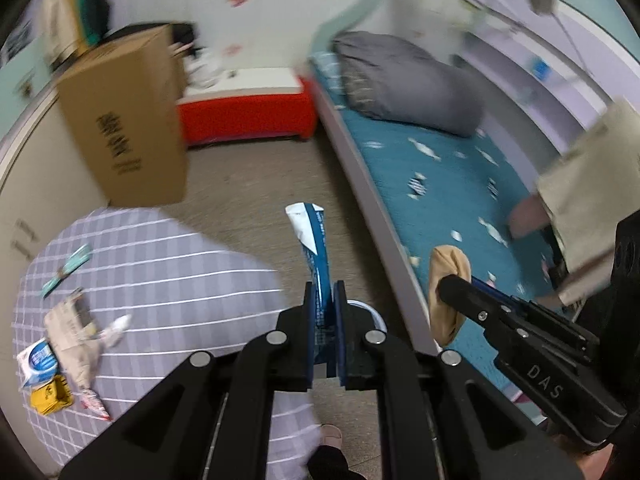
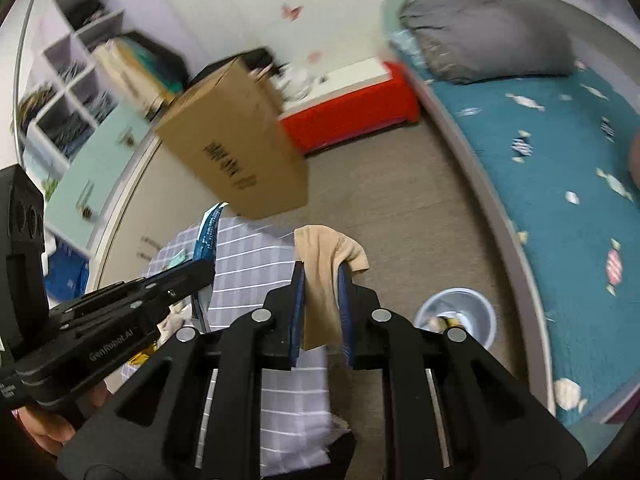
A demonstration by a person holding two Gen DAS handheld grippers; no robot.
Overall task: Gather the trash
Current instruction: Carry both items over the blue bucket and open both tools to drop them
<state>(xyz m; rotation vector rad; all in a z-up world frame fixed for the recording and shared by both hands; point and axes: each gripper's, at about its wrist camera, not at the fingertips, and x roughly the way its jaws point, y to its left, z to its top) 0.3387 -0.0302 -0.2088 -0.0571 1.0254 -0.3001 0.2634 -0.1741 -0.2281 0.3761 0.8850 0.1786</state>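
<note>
- Left tool (image 1: 323, 292) clenched on a blue wrapper (image 1: 314, 240), held up over the floor
- Right tool (image 2: 322, 276) clenched on a tan cloth (image 2: 326, 264)
- More trash (image 1: 68, 344) lies on the checked counter (image 1: 168, 272)
- Bin (image 2: 456, 312) stands beside the bed (image 2: 560, 184)

I see bare floor (image 2: 392, 208) open ahead between the table (image 2: 256, 264) on my left and the bed (image 2: 560, 184) on my right. The bin (image 2: 456, 308) stands on it beside the bed frame, top unobstructed. A box (image 2: 236, 136) looms beyond the table, a red bench (image 2: 352, 116) closing the far end.
</note>
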